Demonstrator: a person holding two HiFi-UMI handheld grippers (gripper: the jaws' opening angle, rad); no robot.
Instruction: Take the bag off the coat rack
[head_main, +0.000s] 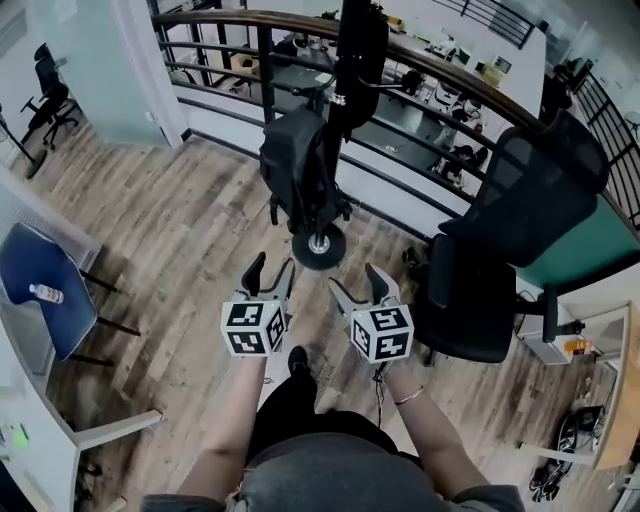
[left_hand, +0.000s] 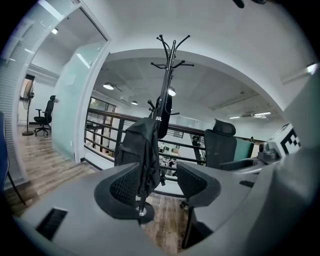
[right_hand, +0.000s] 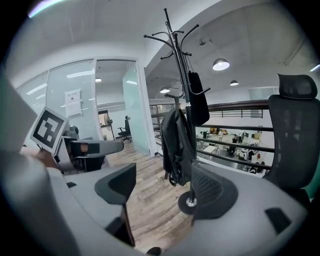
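1. Saw a black office chair (head_main: 520, 210) at the right, beside the railing (head_main: 265, 60).
2. Found the coat rack (head_main: 319, 245) upright on the wood floor (head_main: 180, 240), ahead of both grippers.
3. Found the bag (head_main: 295, 165) hung on its pole; noted a dark item higher up, possibly another bag.
4. Held the left gripper (head_main: 271, 268) and right gripper (head_main: 358, 282) side by side, well apart from the bag, jaws spread wide, gripping nothing.

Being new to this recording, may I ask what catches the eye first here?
A black backpack hangs on the coat rack by the railing, straight ahead. The left gripper and right gripper point at it, both open and empty. A black office chair stands to its right.
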